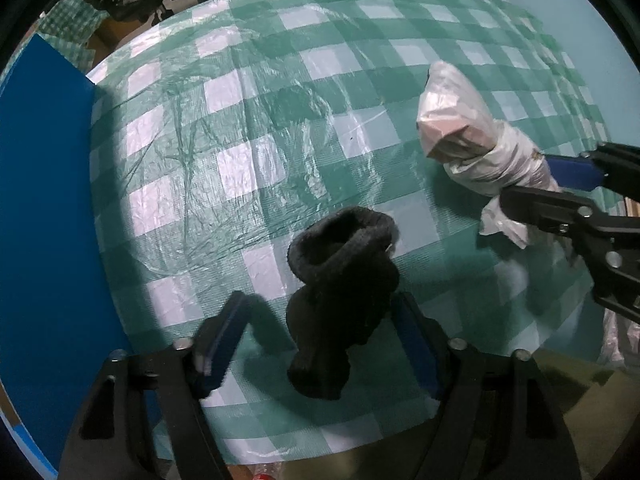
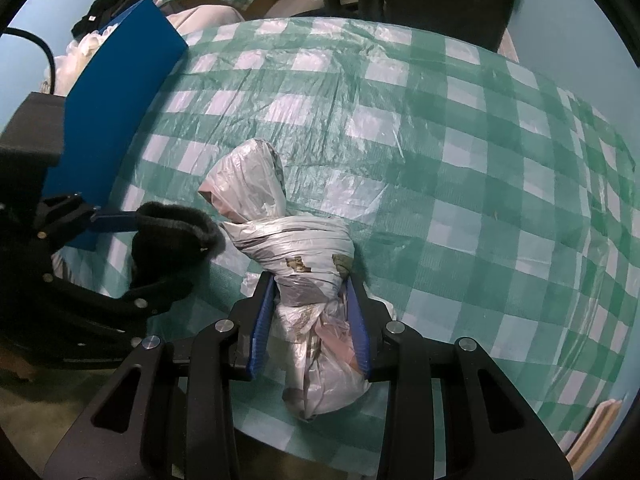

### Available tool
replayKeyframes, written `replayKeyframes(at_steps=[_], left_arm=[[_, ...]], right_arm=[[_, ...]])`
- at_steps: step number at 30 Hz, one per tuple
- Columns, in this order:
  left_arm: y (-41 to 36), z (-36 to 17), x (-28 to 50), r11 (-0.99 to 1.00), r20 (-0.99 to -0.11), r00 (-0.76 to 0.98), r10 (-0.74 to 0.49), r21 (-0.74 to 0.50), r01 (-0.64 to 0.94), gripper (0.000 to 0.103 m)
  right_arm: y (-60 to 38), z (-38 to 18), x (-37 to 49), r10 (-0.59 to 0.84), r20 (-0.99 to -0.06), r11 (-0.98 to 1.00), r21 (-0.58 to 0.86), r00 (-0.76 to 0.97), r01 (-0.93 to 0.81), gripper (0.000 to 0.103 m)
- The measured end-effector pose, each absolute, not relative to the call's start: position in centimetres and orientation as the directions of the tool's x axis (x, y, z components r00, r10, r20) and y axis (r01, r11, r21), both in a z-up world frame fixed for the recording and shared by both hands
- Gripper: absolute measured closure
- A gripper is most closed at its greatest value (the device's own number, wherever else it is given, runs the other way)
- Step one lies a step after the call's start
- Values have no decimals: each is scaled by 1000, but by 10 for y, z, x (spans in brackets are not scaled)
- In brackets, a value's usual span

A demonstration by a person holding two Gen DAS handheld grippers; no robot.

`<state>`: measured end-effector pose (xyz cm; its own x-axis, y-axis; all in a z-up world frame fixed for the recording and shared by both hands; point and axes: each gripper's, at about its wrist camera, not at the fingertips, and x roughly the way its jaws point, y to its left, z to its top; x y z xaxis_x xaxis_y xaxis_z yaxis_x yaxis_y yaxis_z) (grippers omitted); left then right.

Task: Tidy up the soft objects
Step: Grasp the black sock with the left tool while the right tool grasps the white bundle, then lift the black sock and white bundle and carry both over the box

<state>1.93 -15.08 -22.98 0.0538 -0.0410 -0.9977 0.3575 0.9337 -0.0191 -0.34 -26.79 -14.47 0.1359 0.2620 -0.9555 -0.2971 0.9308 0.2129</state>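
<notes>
Green and white checked cloth spread over the table. Blue board along the cloth's left edge.

Left gripper, pointing down at the cloth. Black fuzzy sock right between its two blue pads. Right pad touching the sock's side, or very close to it. Left pad apart from the sock, with bare cloth showing in the gap. Fingers partly open, not squeezing the sock. Open mouth of the sock past the fingertips, on the cloth. Closed end of the sock back between the finger arms.

Right gripper, closed on a white plastic bag bundle. Blue pads pressed on both sides of the bundle, at its thin wrapped middle. Fingers narrow, holding tight. Pointed end of the bundle out past the fingertips, over the cloth. Fat crinkly end back between the finger arms, near the table's front edge.

From the right wrist view, sock and bundle just beside each other, nearly touching.
</notes>
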Motion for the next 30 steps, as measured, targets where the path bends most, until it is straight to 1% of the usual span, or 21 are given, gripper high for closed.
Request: replayKeyframes(at_steps=[1, 3, 5, 8, 19, 30], left_arm=[[-151, -230, 19, 934, -997, 63, -38, -14, 358, 39], [-153, -229, 18, 936, -996, 74, -45, -16, 352, 52], [-155, -228, 18, 939, -995, 81, -54, -23, 342, 59], [-152, -226, 17, 945, -994, 90, -69, -36, 326, 60], [-123, -186, 10, 962, -985, 160, -72, -26, 270, 60], [-108, -127, 5, 971, -964, 245, -105, -46, 235, 60]], right_arm=[[-267, -144, -3, 262, -955, 930, 212, 136, -301, 69], [-266, -143, -2, 263, -955, 928, 212, 138, -307, 69], [-266, -141, -1, 261, -955, 927, 208, 141, -312, 69], [-264, -139, -1, 258, -955, 927, 201, 149, -316, 70], [-266, -127, -3, 240, -954, 935, 178, 180, -306, 71], [-263, -81, 2, 236, -942, 943, 161, 241, -293, 71]])
